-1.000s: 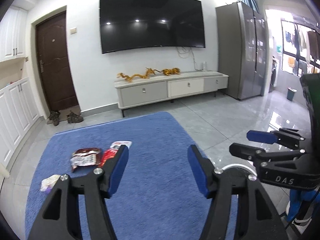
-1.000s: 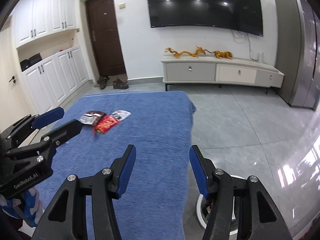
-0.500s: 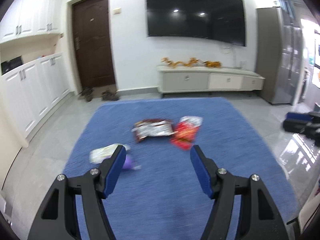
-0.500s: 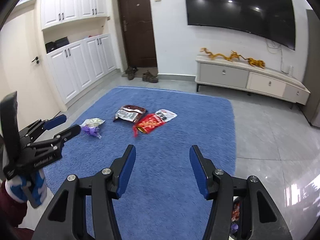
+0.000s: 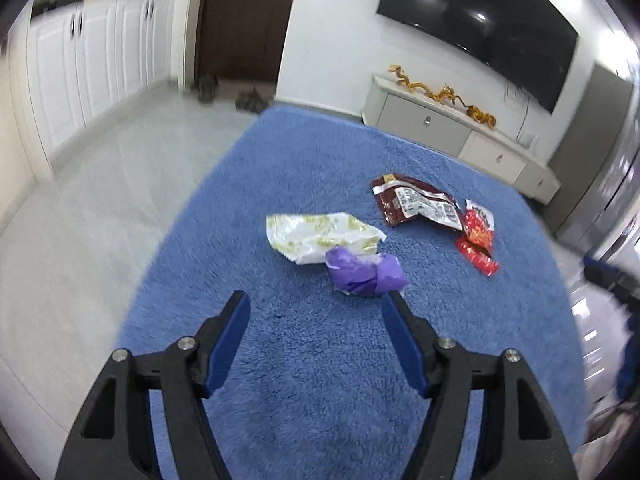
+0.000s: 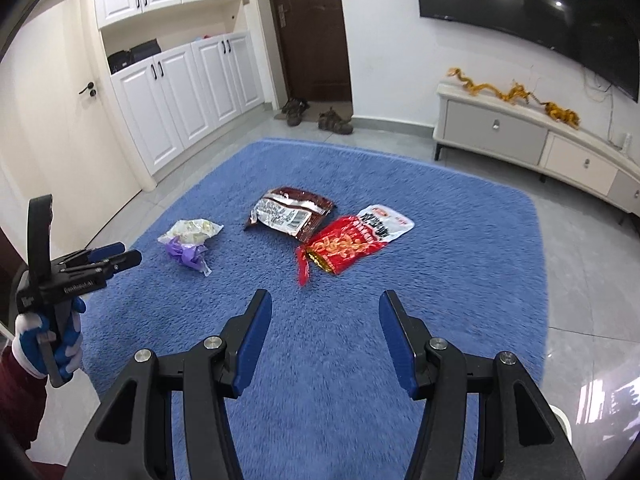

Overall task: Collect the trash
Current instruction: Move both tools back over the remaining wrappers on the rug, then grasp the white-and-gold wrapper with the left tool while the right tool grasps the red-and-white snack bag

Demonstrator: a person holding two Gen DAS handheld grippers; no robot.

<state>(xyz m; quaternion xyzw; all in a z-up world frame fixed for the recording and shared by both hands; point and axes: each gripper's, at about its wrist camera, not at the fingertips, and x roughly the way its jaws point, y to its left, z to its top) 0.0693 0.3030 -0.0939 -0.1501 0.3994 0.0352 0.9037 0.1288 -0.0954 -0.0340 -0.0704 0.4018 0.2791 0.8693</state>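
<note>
Trash lies on a blue rug (image 5: 320,360) (image 6: 440,272). A crumpled purple wrapper (image 5: 364,272) (image 6: 186,254) rests against a white and yellow wrapper (image 5: 316,234) (image 6: 192,229). Further right lie a dark brown snack bag (image 5: 416,204) (image 6: 290,216) and a red and white snack bag (image 5: 478,236) (image 6: 352,242). My left gripper (image 5: 316,320) (image 6: 116,254) hovers just short of the purple wrapper, its jaws opening with nothing between them. My right gripper (image 6: 326,324) stands open and empty, short of the red bag.
A white TV cabinet (image 6: 532,136) stands along the far wall under a large TV (image 6: 532,8). White cupboards (image 6: 180,80) line the left wall beside a dark door (image 6: 312,28). Shoes (image 6: 316,116) sit by the door. Grey tile floor (image 5: 80,240) surrounds the rug.
Both grippers have swung left and down toward the rug. The trash has come much closer in both views. The left gripper now points at the purple wrapper, and its jaws stand a little wider.
</note>
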